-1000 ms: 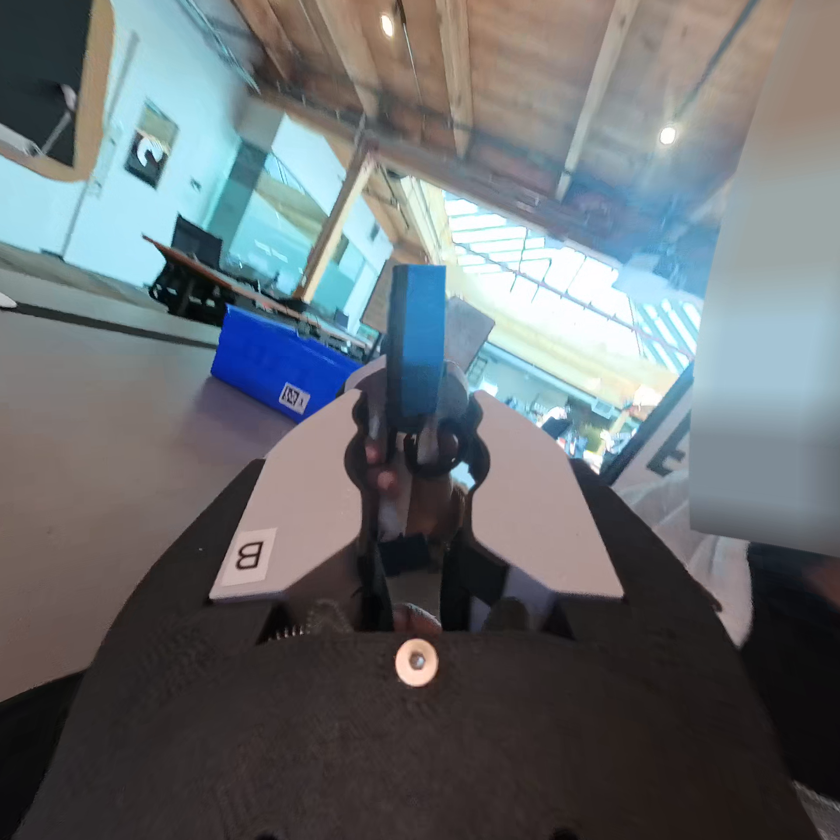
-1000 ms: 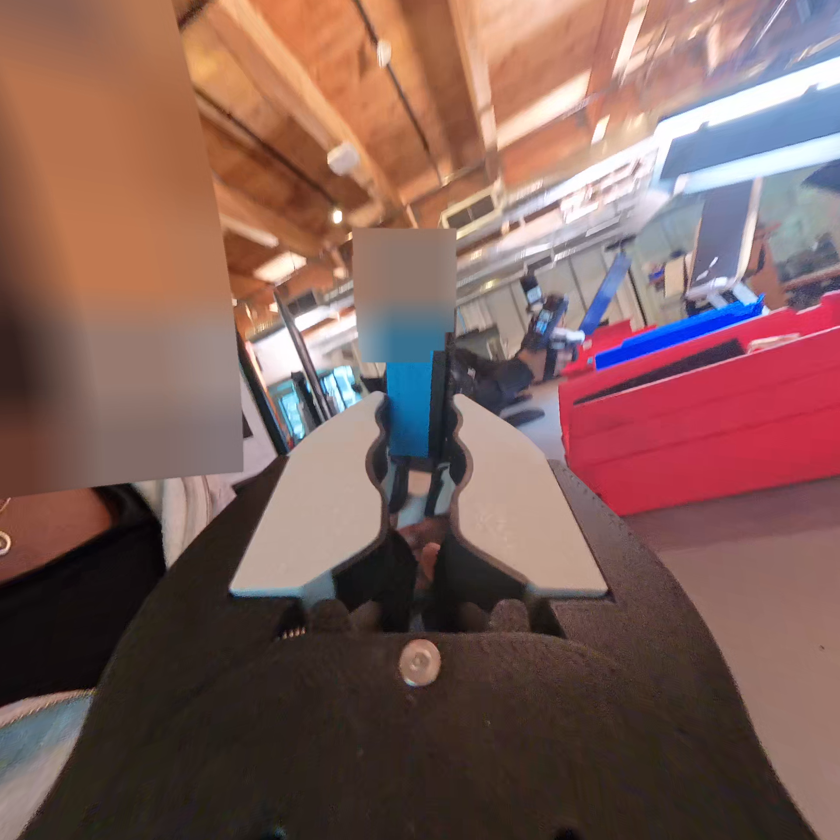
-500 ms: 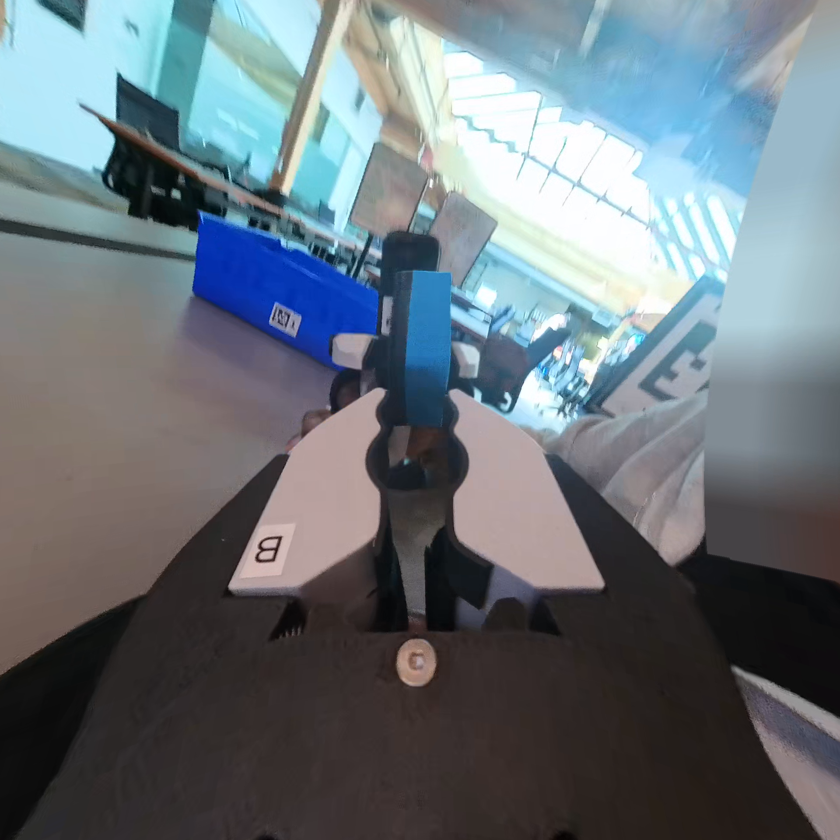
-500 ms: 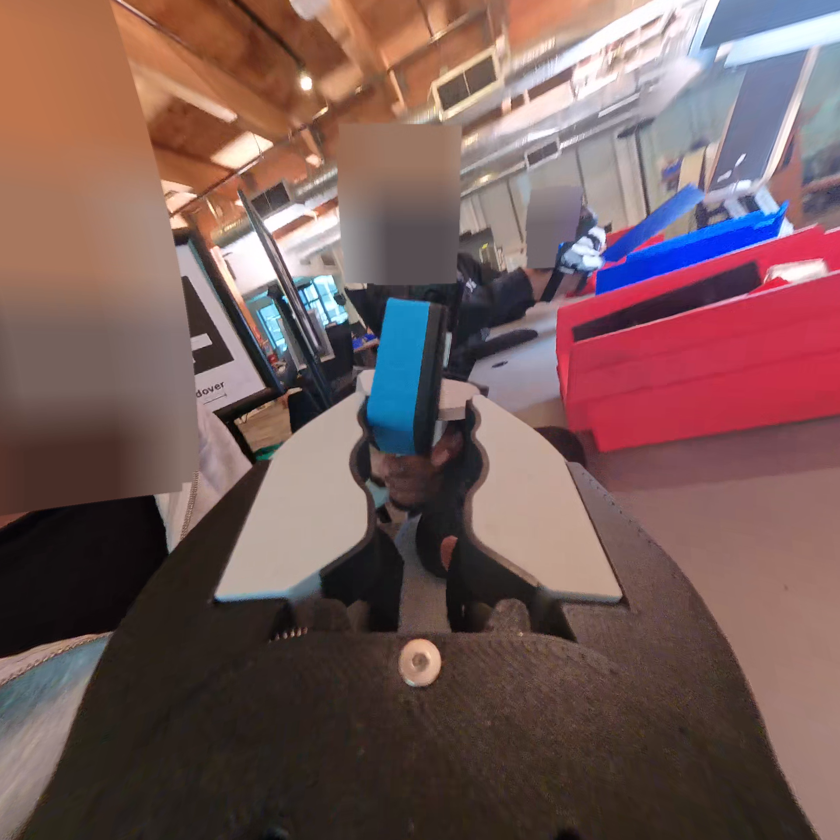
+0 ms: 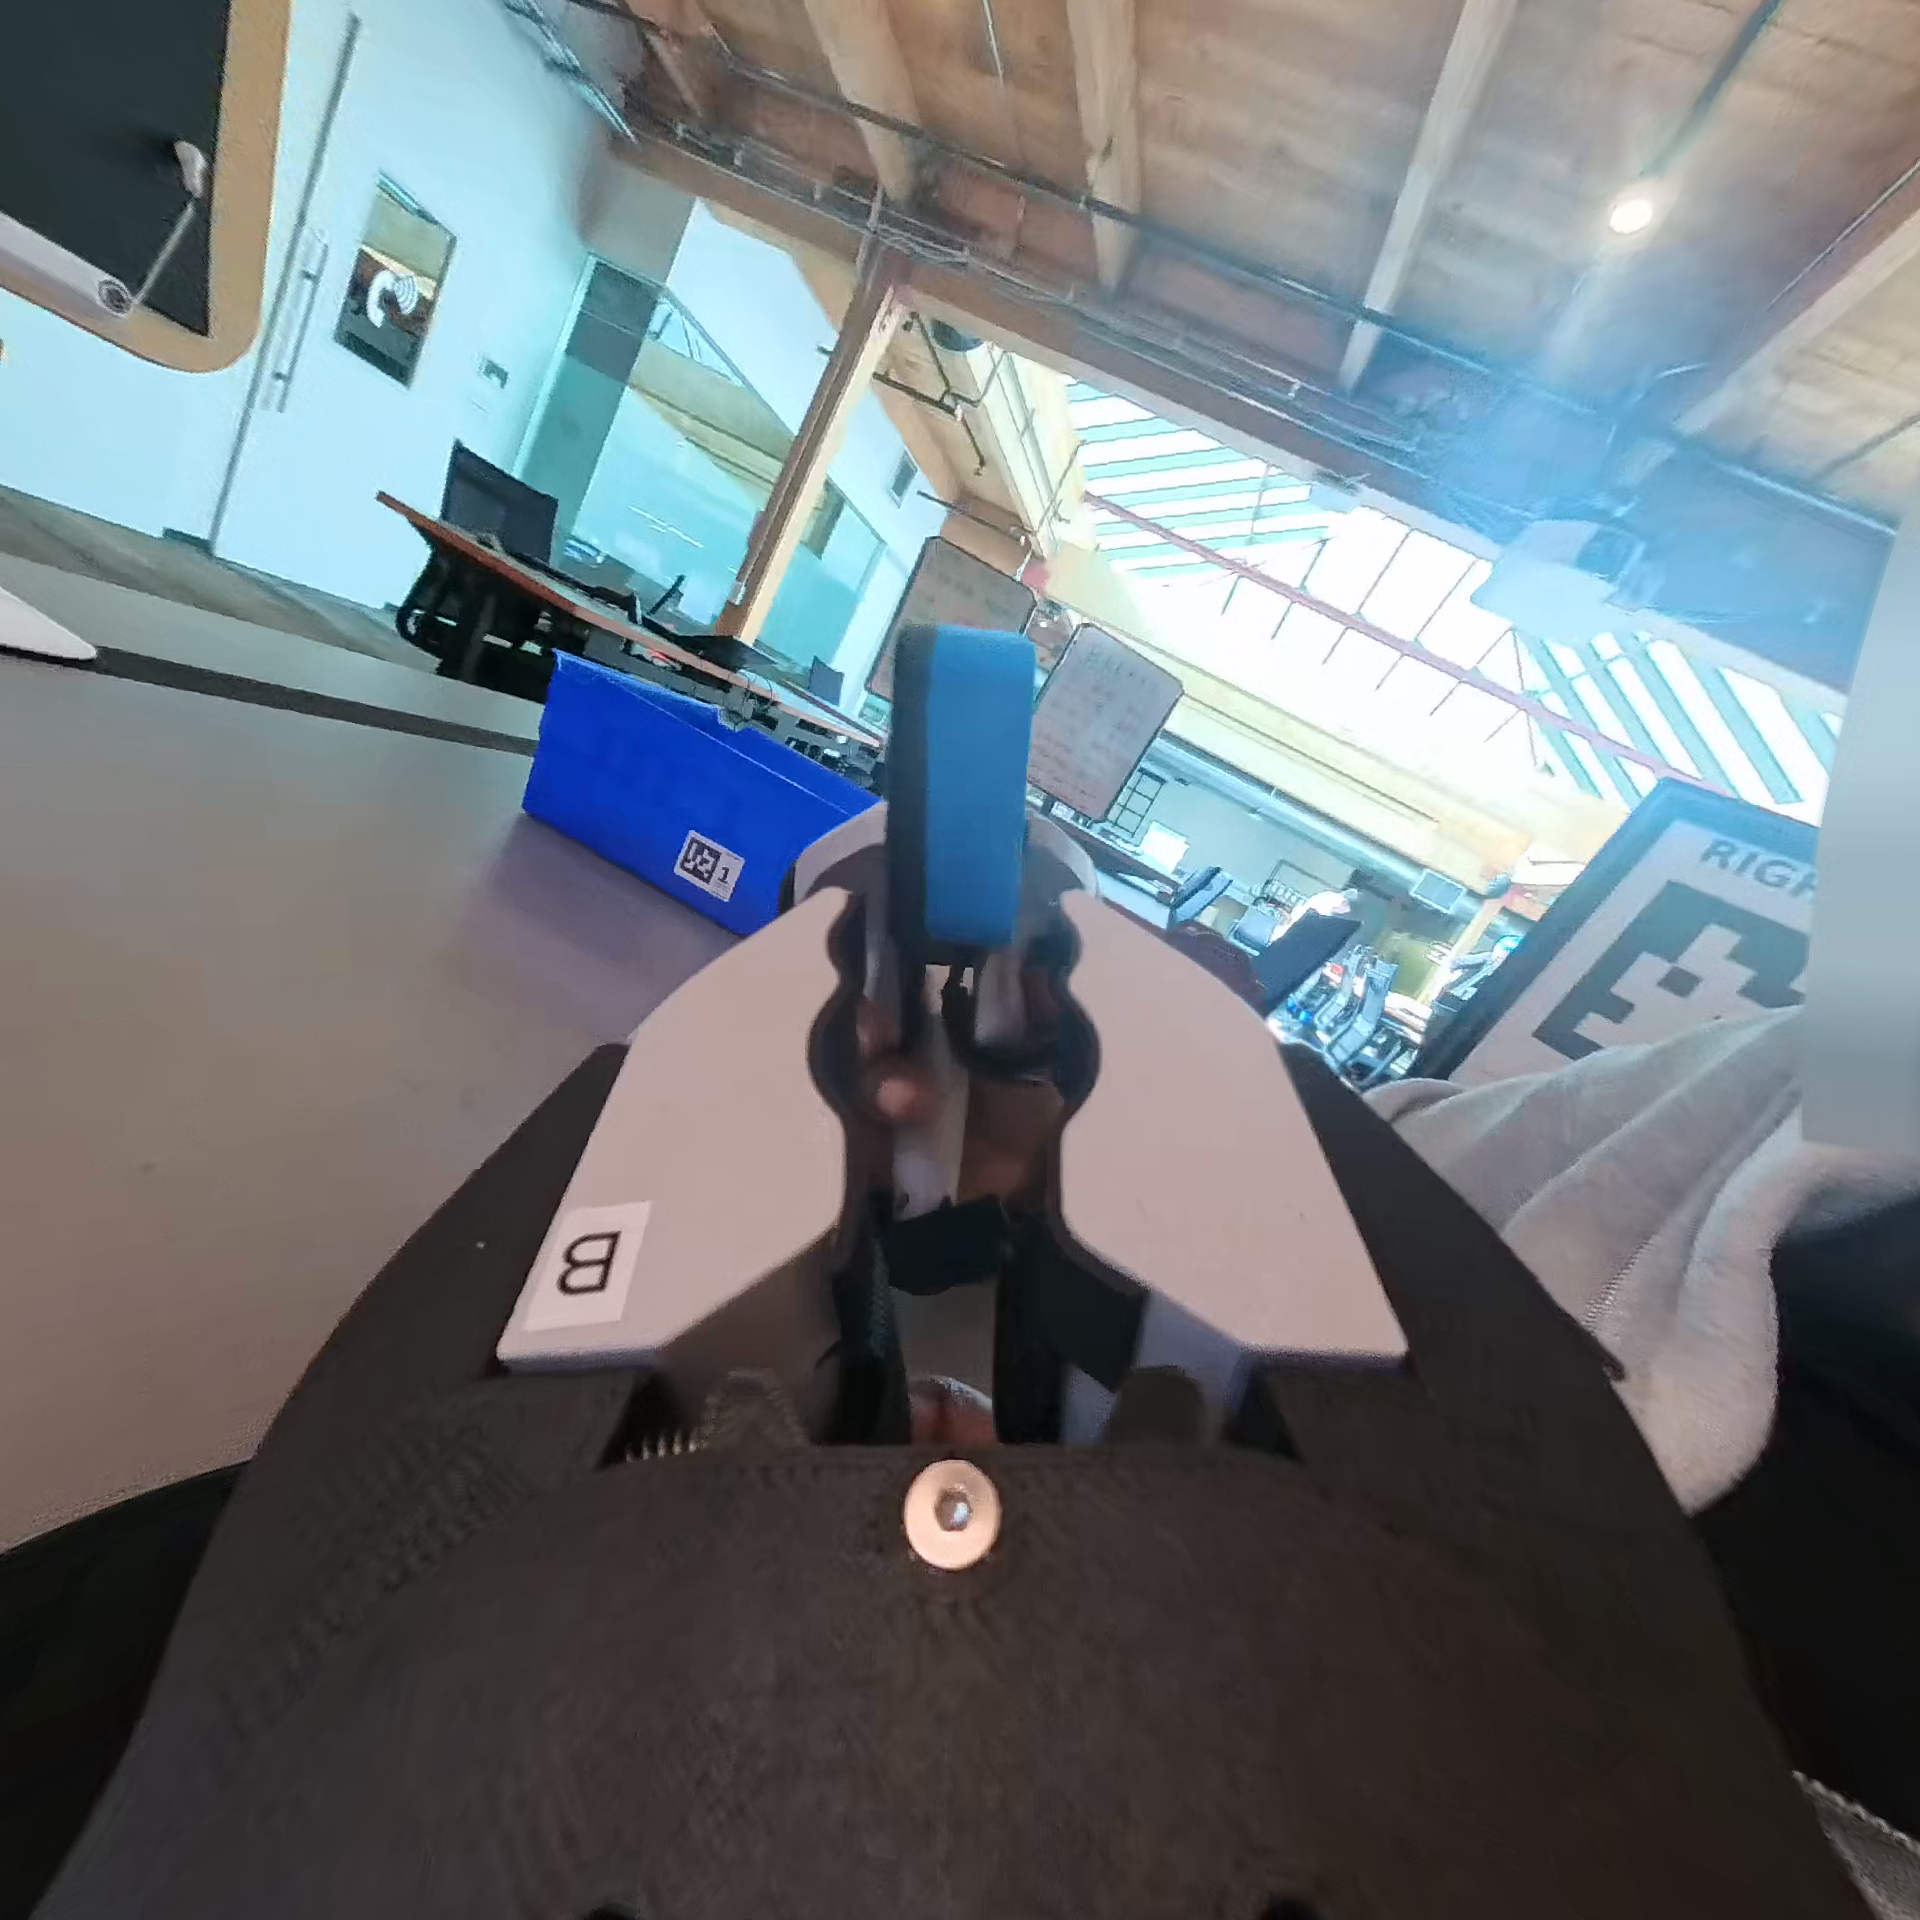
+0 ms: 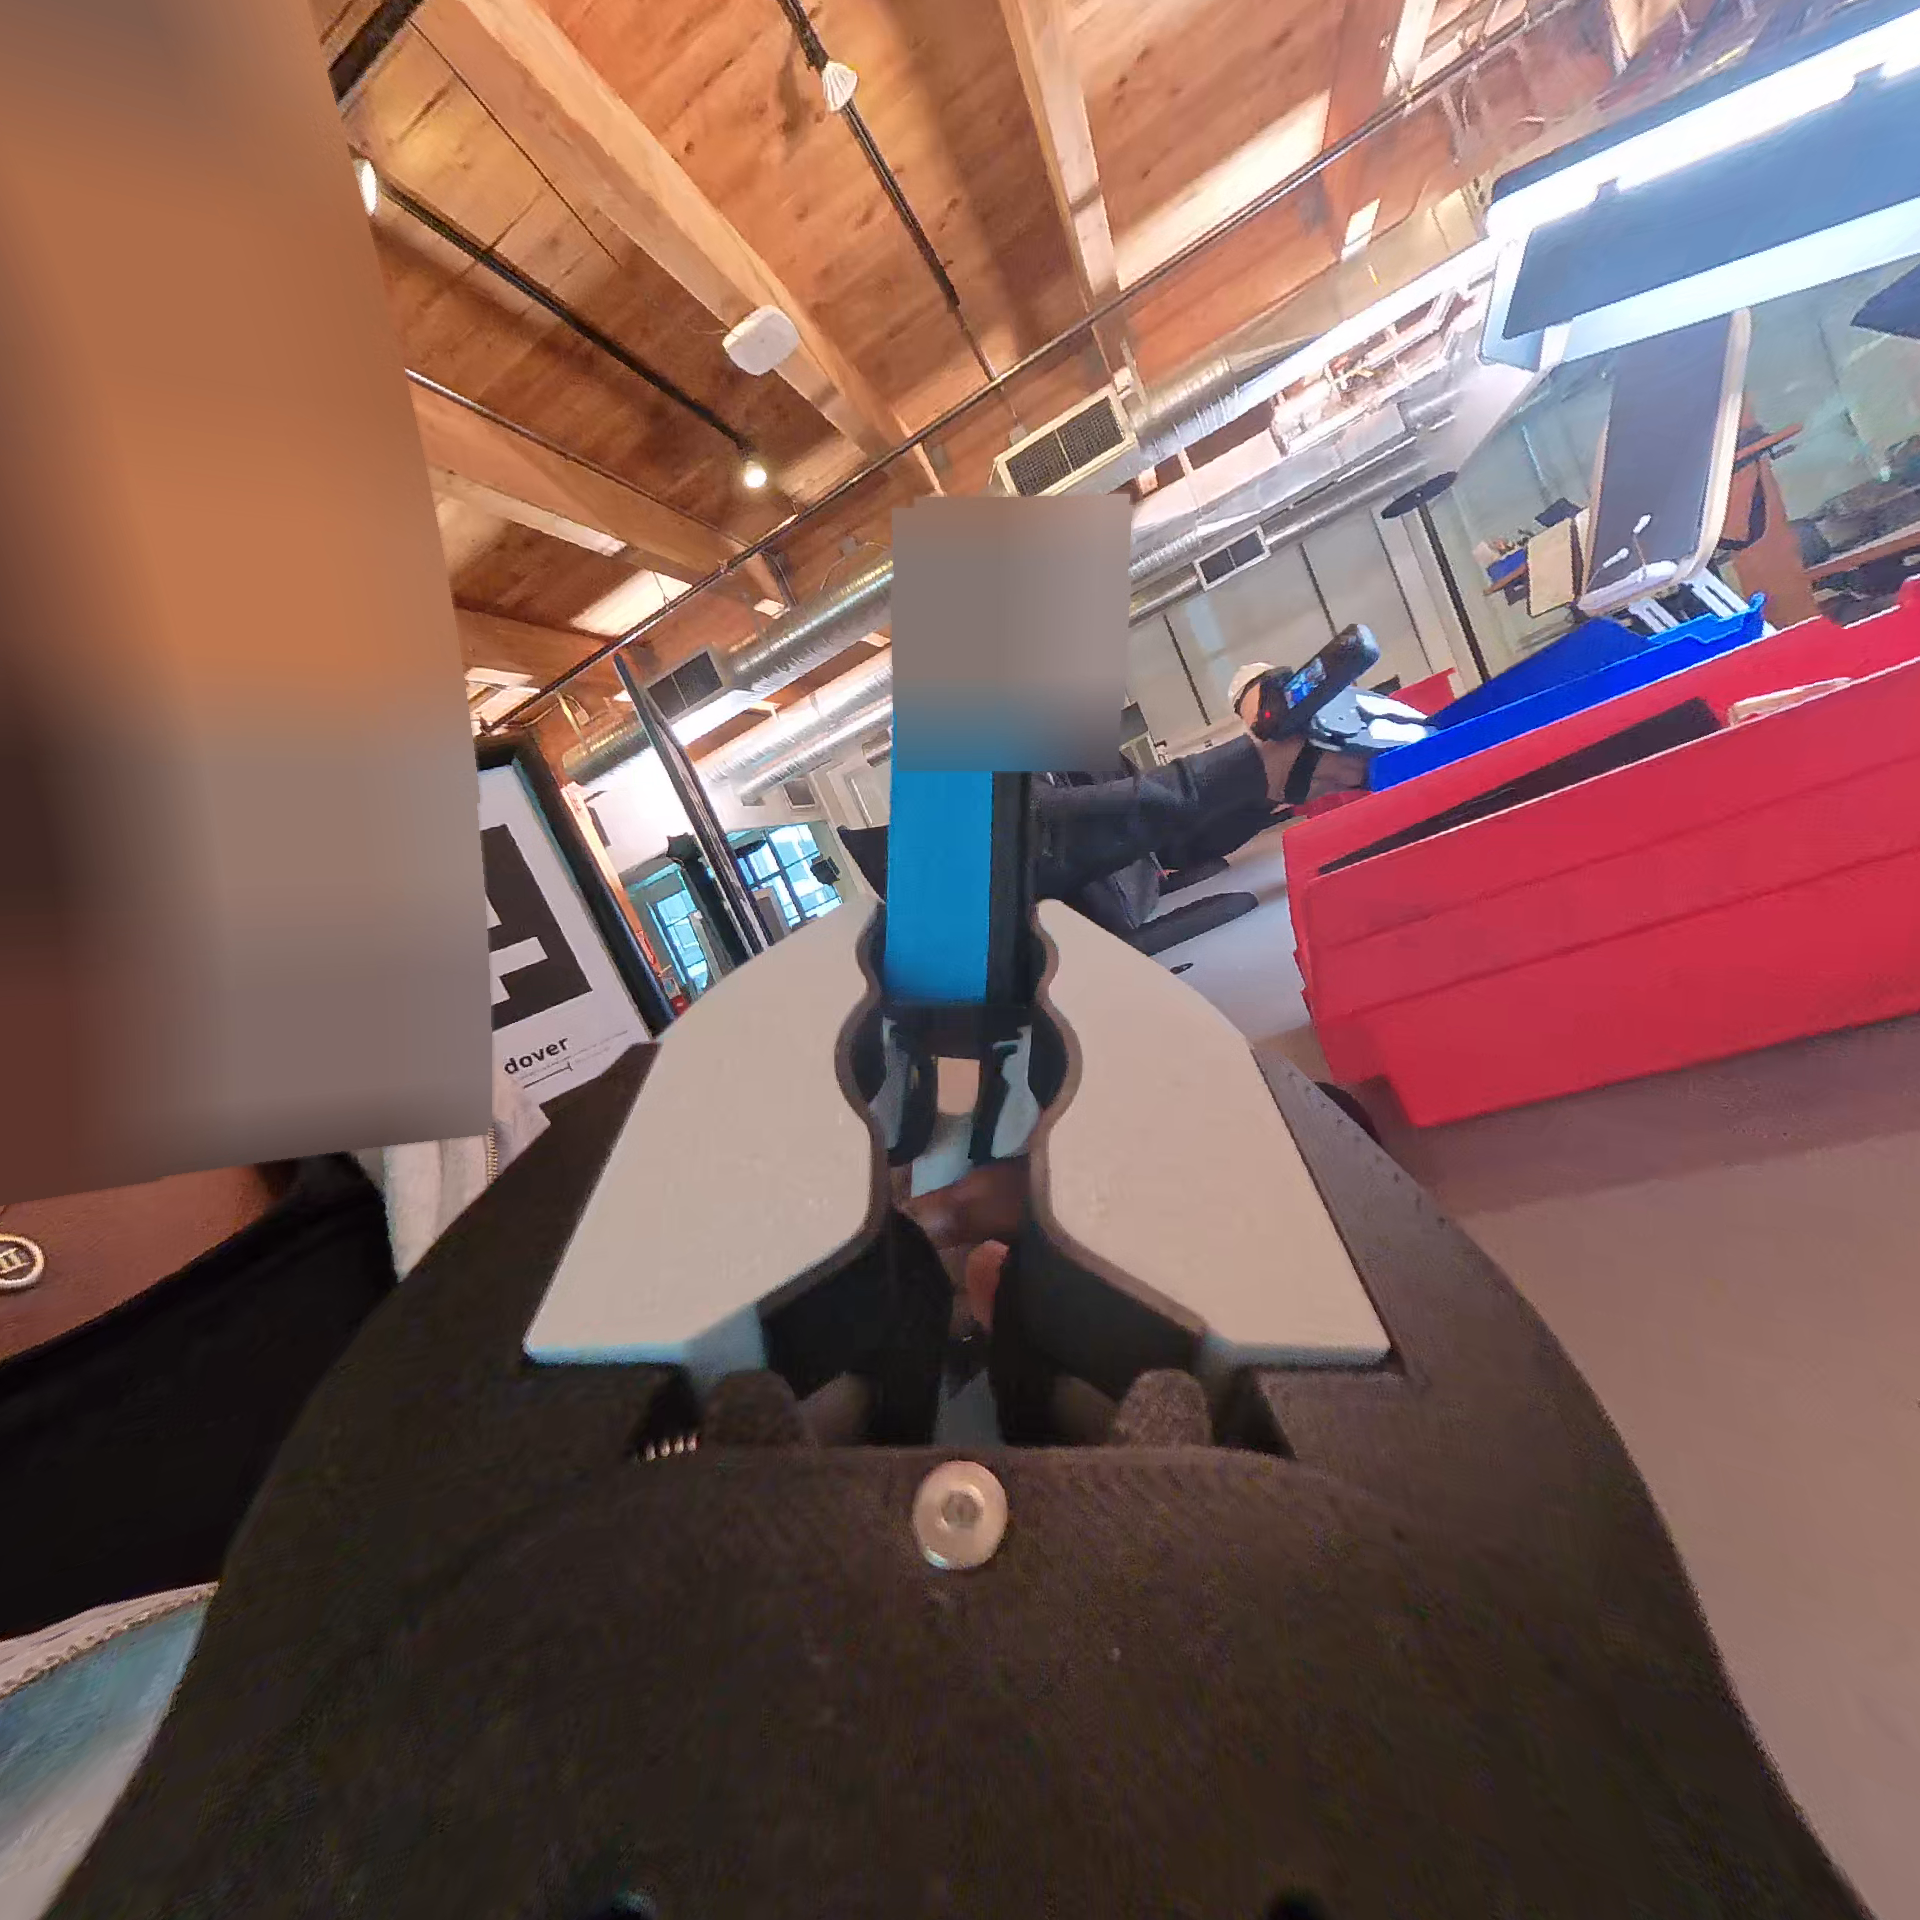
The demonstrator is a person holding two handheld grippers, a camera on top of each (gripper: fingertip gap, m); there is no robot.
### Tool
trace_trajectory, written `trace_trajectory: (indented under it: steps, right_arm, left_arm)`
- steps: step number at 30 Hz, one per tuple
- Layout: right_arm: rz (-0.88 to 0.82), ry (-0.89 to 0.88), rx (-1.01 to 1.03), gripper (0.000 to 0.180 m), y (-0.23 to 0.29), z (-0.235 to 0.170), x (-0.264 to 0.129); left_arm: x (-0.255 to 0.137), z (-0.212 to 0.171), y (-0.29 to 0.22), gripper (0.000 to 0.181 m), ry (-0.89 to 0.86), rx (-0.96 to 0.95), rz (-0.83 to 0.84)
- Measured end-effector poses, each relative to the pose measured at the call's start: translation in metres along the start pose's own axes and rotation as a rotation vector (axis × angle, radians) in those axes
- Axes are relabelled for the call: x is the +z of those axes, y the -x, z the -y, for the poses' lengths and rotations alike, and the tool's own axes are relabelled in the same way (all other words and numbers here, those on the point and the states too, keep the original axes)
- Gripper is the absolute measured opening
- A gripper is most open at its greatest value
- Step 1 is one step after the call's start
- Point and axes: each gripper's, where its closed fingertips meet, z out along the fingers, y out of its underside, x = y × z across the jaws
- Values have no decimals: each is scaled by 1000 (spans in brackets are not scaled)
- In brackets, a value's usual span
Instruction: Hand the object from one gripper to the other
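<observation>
A blue block with a black side (image 5: 971,790) stands upright between both grippers, which face each other. My left gripper (image 5: 961,914) is shut on its lower end. The right gripper's grey fingers (image 5: 831,868) show just behind the block. In the right wrist view the same block (image 6: 935,894) rises from my right gripper (image 6: 951,935), which is shut on it. Its top is hidden by a mosaic patch. The left gripper's fingers (image 6: 894,1091) show through the gap below the block. The block is held in the air above the table.
A blue bin (image 5: 665,800) stands on the grey table (image 5: 260,987) to the far left. Stacked red bins (image 6: 1610,935) stand on the table (image 6: 1714,1299) to the right. The holder's grey sleeve (image 5: 1558,1195) is close by. Another person with a device (image 6: 1320,686) is far off. My two grippers' fingertips are within a few centimetres of each other.
Half a second ago the right jaws stood wider and the block leaned. Now they are closed on it and it stands upright. Both views have tipped back up toward the ceiling.
</observation>
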Motion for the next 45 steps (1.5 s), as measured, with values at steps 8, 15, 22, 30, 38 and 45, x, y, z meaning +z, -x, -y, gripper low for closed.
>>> trace_trajectory:
  steps: [8,15,22,30,38,45]
  right_arm:
    - [-17,210,-6,36,-1,-20,1]
    - [-30,378,26,24,-1,-37,-2]
    - [3,49,87,23,-3,-5,-1]
    - [-28,145,1,32,-3,-16,2]
    - [-36,224,20,23,-3,-21,0]
    - [-10,-2,63,23,-3,1,-2]
  left_arm:
    - [-14,-13,-2,21,203,-52,-42]
    - [-29,-22,4,22,310,-29,-9]
    - [-6,2,0,44,-4,-14,1]
    - [-13,-1,1,22,68,-32,6]
    - [-16,-1,3,32,96,-38,17]
    - [2,-3,-2,26,-22,-34,21]
